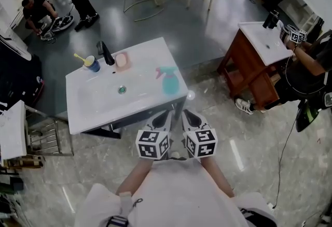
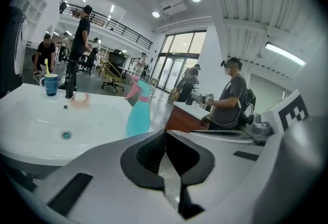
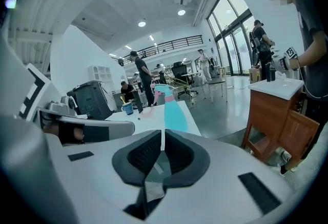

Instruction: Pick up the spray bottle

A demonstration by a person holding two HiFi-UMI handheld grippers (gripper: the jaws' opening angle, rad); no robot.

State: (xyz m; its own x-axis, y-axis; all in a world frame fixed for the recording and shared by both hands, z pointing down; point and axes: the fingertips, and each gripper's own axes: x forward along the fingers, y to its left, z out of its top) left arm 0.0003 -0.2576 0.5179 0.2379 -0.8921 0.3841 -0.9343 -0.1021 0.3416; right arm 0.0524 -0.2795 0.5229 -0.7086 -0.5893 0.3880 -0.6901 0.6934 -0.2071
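A teal spray bottle [image 1: 169, 81] with a pink trigger stands upright on the right side of a white washbasin [image 1: 150, 106]. It also shows in the left gripper view as the spray bottle [image 2: 138, 115], and in the right gripper view as the spray bottle [image 3: 174, 113]. My left gripper [image 1: 162, 119] and right gripper [image 1: 191, 118] hang side by side just short of the basin's near edge, both below the bottle and apart from it. Both have their jaws together with nothing between them, as seen at the left gripper [image 2: 165, 133] and right gripper [image 3: 163, 135].
On the basin stand a black tap [image 1: 105, 53], a blue cup [image 1: 92, 64] with a toothbrush and a pink soap dish [image 1: 122, 60]; a drain [image 1: 122, 89] is in the bowl. A wooden vanity [image 1: 255, 59] stands to the right with a person [image 1: 311, 72] beside it. Other people are at the far left.
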